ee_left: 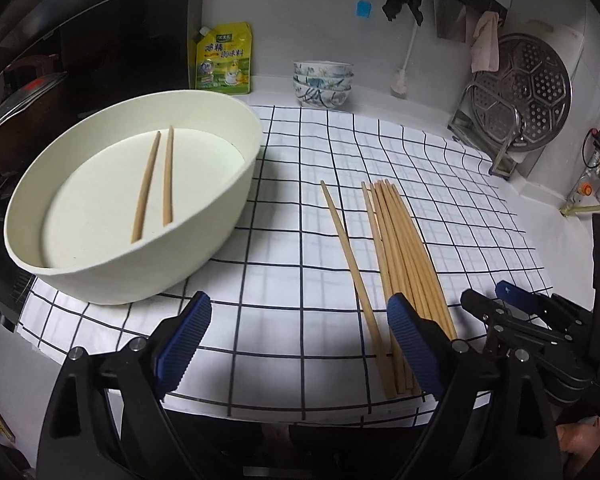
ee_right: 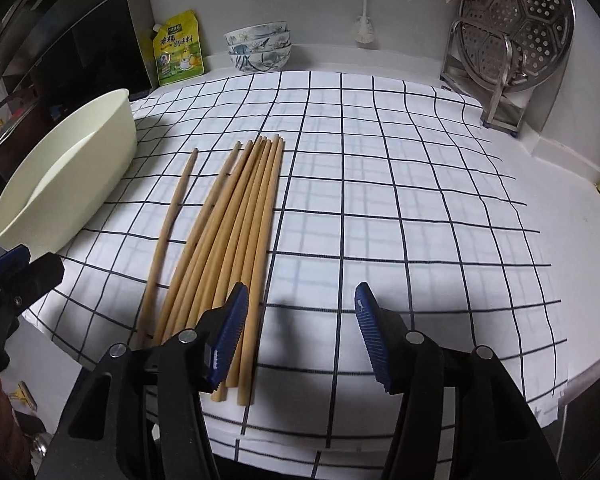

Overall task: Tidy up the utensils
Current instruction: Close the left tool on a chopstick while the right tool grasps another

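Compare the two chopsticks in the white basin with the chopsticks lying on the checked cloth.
The chopsticks in the basin are a pair, lying apart inside the white basin; the chopsticks on the cloth are many more, mostly bunched side by side on the checked cloth, with one stray to the left. Both sets look like the same plain wood.

left gripper (ee_left: 300, 344): jaws spread wide, nothing between, angled downward
right gripper (ee_right: 300, 336): jaws partly apart, empty, angled downward

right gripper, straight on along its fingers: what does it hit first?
Likely bare checked cloth. The right gripper stands open, tilted down; the chopstick bundle lies by its left finger, outside the gap. Depth is unclear.
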A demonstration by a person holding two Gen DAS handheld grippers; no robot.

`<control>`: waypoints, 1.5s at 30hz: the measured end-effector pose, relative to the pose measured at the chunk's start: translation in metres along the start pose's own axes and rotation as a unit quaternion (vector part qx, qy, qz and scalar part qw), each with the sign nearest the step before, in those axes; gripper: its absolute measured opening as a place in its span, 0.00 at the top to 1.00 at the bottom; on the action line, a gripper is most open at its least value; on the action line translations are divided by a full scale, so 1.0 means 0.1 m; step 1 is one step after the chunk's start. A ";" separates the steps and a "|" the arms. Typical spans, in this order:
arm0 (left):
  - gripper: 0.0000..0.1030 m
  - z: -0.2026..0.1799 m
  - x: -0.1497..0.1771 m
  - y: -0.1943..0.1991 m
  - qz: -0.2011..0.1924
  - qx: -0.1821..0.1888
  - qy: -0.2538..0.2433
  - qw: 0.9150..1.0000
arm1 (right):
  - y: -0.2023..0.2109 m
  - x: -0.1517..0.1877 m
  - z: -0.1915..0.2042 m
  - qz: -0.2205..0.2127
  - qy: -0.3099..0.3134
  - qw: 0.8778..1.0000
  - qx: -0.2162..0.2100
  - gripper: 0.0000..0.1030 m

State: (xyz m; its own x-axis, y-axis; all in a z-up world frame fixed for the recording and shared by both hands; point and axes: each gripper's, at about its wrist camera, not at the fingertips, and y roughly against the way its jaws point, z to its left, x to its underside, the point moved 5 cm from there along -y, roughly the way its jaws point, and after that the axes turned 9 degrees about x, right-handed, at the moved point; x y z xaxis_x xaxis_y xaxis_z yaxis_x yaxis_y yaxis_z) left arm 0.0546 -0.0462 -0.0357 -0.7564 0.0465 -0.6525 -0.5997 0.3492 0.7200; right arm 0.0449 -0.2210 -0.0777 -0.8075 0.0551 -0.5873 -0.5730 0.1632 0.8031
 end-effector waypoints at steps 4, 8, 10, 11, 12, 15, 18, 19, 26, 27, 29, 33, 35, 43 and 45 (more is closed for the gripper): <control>0.14 -0.02 0.03 -0.09 0.012 -0.004 0.000 1.000 | -0.13 -0.05 0.03 0.006 0.007 1.000 0.000 0.48; 0.14 -0.03 0.04 -0.17 0.021 -0.007 0.003 1.000 | -0.22 -0.09 0.05 0.010 0.009 1.000 -0.002 0.48; 0.14 -0.04 0.04 -0.20 0.024 -0.008 0.005 1.000 | -0.23 -0.12 0.08 0.010 0.015 1.000 -0.004 0.48; 0.14 -0.04 0.04 -0.22 0.026 -0.008 0.006 1.000 | -0.25 -0.12 0.09 0.010 0.018 1.000 -0.003 0.48; 0.14 -0.04 0.05 -0.23 0.027 -0.009 0.007 1.000 | -0.26 -0.13 0.10 0.011 0.021 1.000 -0.003 0.48; 0.14 -0.05 0.06 -0.28 0.033 -0.010 0.011 0.999 | -0.30 -0.13 0.11 0.015 0.024 1.000 -0.002 0.48; 0.14 -0.06 0.06 -0.31 0.037 -0.012 0.010 0.999 | -0.32 -0.12 0.09 0.016 0.026 1.000 0.000 0.48; 0.14 -0.06 0.07 -0.32 0.038 -0.012 0.010 0.999 | -0.32 -0.12 0.08 0.017 0.026 1.000 0.000 0.48; 0.11 -0.10 0.07 -0.54 0.054 -0.017 0.012 0.998 | -0.35 -0.08 -0.11 0.019 0.010 1.000 0.012 0.48; 0.11 -0.11 0.08 -0.57 0.057 -0.019 0.013 0.998 | -0.35 -0.08 -0.16 0.019 0.005 1.000 0.014 0.48; 0.12 -0.12 0.07 -0.62 0.059 -0.023 0.014 0.998 | -0.36 -0.07 -0.23 0.017 0.000 1.000 0.017 0.48; 0.11 -0.12 0.05 -0.68 0.055 -0.038 0.013 0.998 | -0.36 -0.06 -0.33 0.015 -0.007 1.000 0.017 0.48; 0.11 -0.11 0.05 -0.71 0.056 -0.042 0.016 0.997 | -0.36 -0.06 -0.33 0.014 -0.006 1.000 0.013 0.48; 0.16 -0.13 0.05 -0.81 0.056 -0.057 0.015 0.997 | -0.41 -0.11 -0.26 0.007 0.017 1.000 0.012 0.48; 0.24 -0.17 0.05 -0.81 0.055 -0.061 0.004 0.997 | -0.41 -0.12 -0.23 0.003 0.027 1.000 0.010 0.48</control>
State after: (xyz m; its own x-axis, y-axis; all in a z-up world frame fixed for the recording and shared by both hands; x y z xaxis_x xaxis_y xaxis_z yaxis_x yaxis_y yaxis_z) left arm 0.0952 -0.0899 -0.0935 -0.8208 0.0707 -0.5668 -0.5405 0.2251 0.8107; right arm 0.0752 -0.2506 -0.1017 -0.8178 0.0037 -0.5755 -0.5652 0.1832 0.8043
